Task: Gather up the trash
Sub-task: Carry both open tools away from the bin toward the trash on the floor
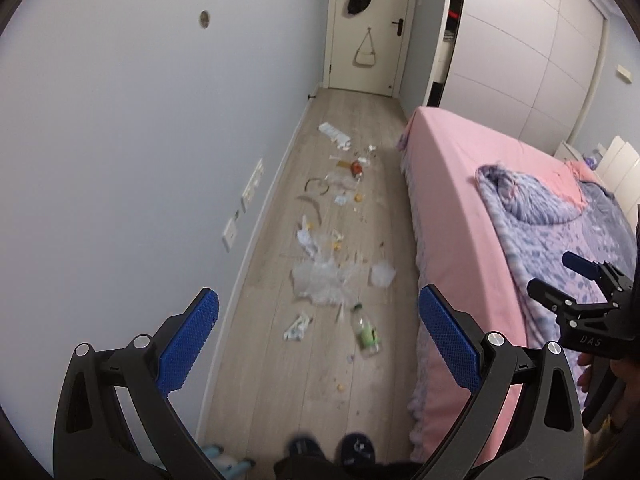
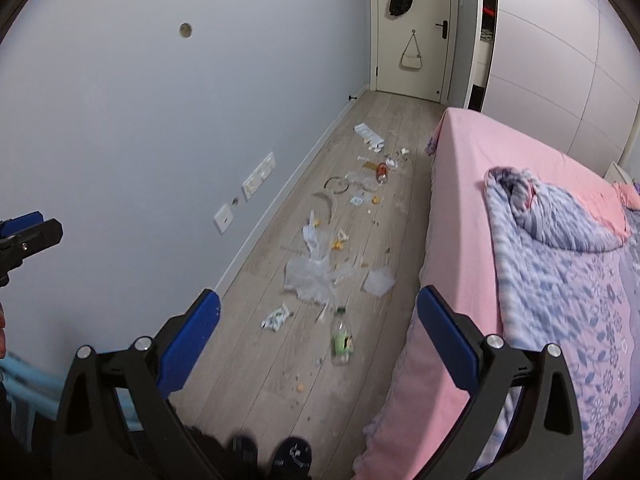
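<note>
Two grippers are held above a littered wooden floor (image 1: 256, 360), both with fingers spread wide and nothing between them. From the left wrist view, the left gripper (image 1: 318, 336) frames the lower centre of the frame, its blue fingers (image 1: 188, 340) well apart; the right gripper (image 1: 576, 284) shows at the right edge over the bed (image 1: 460, 168), also parted and holding nothing.

Trash runs in a strip up the middle of the frame: a clear bottle with a green label (image 1: 365, 331) lying on its side lowest (slightly blurred), a crumpled wrapper (image 1: 297, 327) just left of it, a heap of clear plastic bags (image 1: 324, 280) above them, then small scraps and a reddish bottle (image 1: 357, 168) near the centre, and white packaging (image 1: 334, 133) farthest up, toward the door (image 1: 368, 24). Dark slippers (image 1: 356, 450) sit at the bottom edge.
</note>
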